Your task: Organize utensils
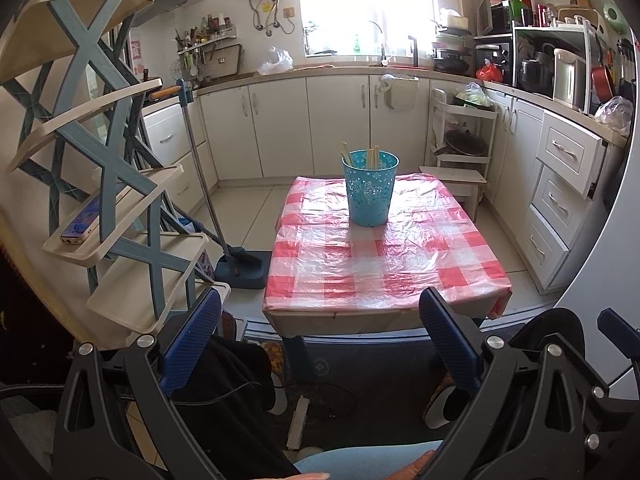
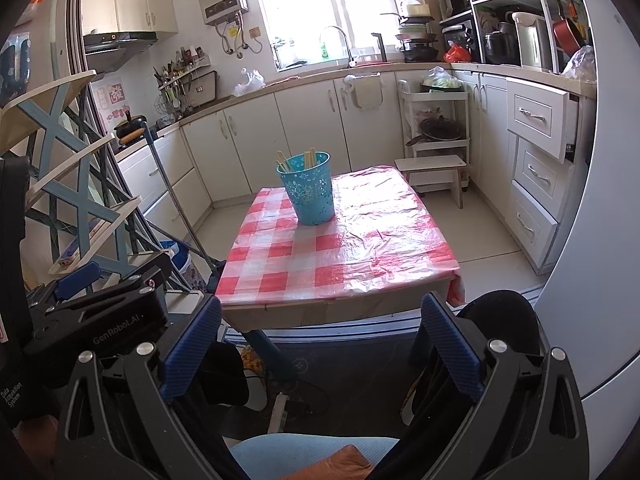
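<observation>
Desk (image 1: 384,264) with red-white checked cover ahead of both jaws, near edge just beyond fingertips. Left of left gripper (image 1: 320,344): tiered shelf rack (image 1: 120,208), phone (image 1: 80,220) on one tier, mop (image 1: 224,208) leaning beyond it. Step stool (image 2: 432,168) past desk's far right corner. Teal bucket (image 1: 370,188) upright toward desk's far end, straight ahead of left jaws; chopsticks (image 1: 372,158) inside, near vertical, tips up. Right gripper (image 2: 320,344) held low, level. Both jaws wide apart, empty.

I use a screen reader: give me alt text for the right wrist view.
A blue bucket holding chopsticks stands on a red-checked table in a kitchen. The open right gripper hangs short of the table, empty.
</observation>
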